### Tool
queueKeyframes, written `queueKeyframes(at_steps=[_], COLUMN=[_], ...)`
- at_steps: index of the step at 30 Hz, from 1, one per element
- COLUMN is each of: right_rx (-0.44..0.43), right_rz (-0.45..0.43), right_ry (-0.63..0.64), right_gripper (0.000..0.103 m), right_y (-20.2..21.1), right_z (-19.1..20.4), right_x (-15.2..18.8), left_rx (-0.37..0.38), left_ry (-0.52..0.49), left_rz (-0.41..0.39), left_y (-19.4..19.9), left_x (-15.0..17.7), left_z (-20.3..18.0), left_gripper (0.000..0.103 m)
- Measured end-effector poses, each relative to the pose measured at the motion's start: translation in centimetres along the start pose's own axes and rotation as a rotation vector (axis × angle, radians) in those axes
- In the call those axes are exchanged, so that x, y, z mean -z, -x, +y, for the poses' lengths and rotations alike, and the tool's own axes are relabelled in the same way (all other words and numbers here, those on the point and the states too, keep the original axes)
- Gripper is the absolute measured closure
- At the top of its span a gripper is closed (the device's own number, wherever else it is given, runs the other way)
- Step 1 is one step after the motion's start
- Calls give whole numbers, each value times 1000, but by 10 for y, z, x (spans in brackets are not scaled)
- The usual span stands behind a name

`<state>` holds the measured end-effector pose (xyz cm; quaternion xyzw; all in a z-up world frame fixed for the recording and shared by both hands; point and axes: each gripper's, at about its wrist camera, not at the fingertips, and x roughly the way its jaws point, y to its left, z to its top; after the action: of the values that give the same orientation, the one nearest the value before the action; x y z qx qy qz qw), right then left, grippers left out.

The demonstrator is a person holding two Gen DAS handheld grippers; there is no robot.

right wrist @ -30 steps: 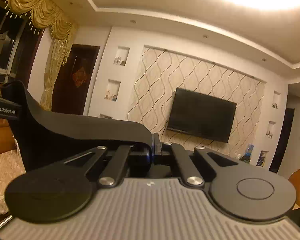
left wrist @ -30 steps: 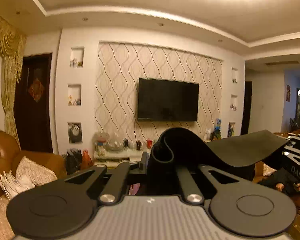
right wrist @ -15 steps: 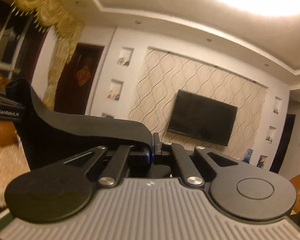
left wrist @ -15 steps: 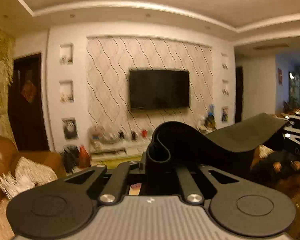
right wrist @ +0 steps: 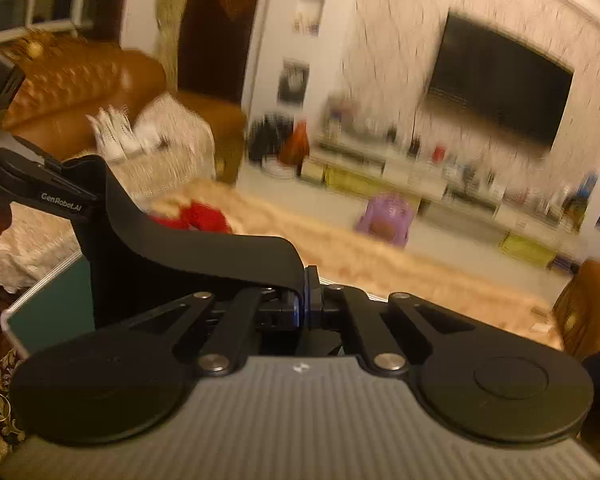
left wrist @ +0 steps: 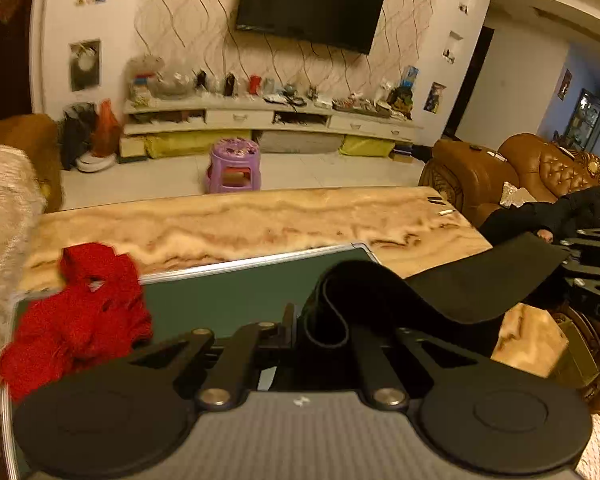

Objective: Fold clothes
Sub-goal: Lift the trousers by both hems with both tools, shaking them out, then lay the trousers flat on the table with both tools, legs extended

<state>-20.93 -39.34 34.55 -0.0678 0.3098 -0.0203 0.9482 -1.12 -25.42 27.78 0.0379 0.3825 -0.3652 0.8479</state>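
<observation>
Both grippers — left and right — have their fingers pinched shut on a stretched black garment, the left one's side reading "GenRobot.AI".

A home living room: a flat television hangs on a patterned wall above a long, cluttered media shelf, with tufted brown leather sofas and a marble-topped table.

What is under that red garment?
The red garment lies on a green board with a metal rim, over the marble table. What it covers is hidden.
</observation>
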Motion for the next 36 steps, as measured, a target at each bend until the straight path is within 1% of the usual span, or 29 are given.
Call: queueKeyframes(at_steps=[2,3,4,5,7,8,9,11,13,14,16,18,20,23,25,26,29,32,33,35,36], right_rx=[-6,-9,-6,11,29,38,54,91,127,144,171,187,197,200,197,194,180,130,111,72,54], right_rz=[59,86,105,110,102,92,72,26,-27,-55,-115,-172,-224,-268,-277,-278,-268,-208,-171,-97,-59], right_ry=[-34,-53,-66,-65,-90,-104,-111,-111,-121,-128,-146,-152,-159,-142,-131,-126,-109,-107,-105,-101,-100], right_gripper=[99,99,99,99,99,99,99,99,99,99,99,99,99,99,99,99,99,99,99,99,99], right_y=[-65,-97,-126,-152,-185,-198,-206,-210,-201,-194,-171,-142,-110,-73,-56,-50,-36,-37,-41,-48,-51], right_z=[-24,-38,-52,-63,-85,-95,-107,-128,-149,-159,-185,-207,-226,-248,-254,-256,-258,-250,-241,-224,-213], right_x=[-16,-26,-38,-51,-83,-102,-125,-175,-227,-254,-306,-345,-382,-405,-406,-402,-373,-310,-283,-228,-199], left_rx=[18,15,15,14,-8,-16,-23,-30,-43,-45,-58,-61,-63,-65,-56,-51,-36,-7,-4,-19,-35], left_ry=[64,84,105,116,122,123,130,128,105,90,51,21,-8,-71,-96,-104,-155,-173,-167,-158,-168], left_rz=[17,16,11,9,-11,-21,-40,-106,-170,-213,-295,-356,-400,-439,-431,-420,-385,-311,-275,-219,-178], left_y=[-61,-81,-99,-112,-127,-131,-128,-112,-90,-73,-39,-6,24,49,52,51,40,16,3,-19,-34], left_x=[-27,-36,-55,-67,-115,-136,-165,-226,-279,-311,-357,-392,-414,-423,-413,-404,-354,-272,-234,-169,-131], left_z=[30,36,45,53,63,67,71,72,65,57,39,17,0,-23,-34,-39,-51,-50,-48,-46,-46], left_gripper=[97,97,97,98,98,98,98,98,98,98,97,97,97,97,97,97,97,97,97,97,97])
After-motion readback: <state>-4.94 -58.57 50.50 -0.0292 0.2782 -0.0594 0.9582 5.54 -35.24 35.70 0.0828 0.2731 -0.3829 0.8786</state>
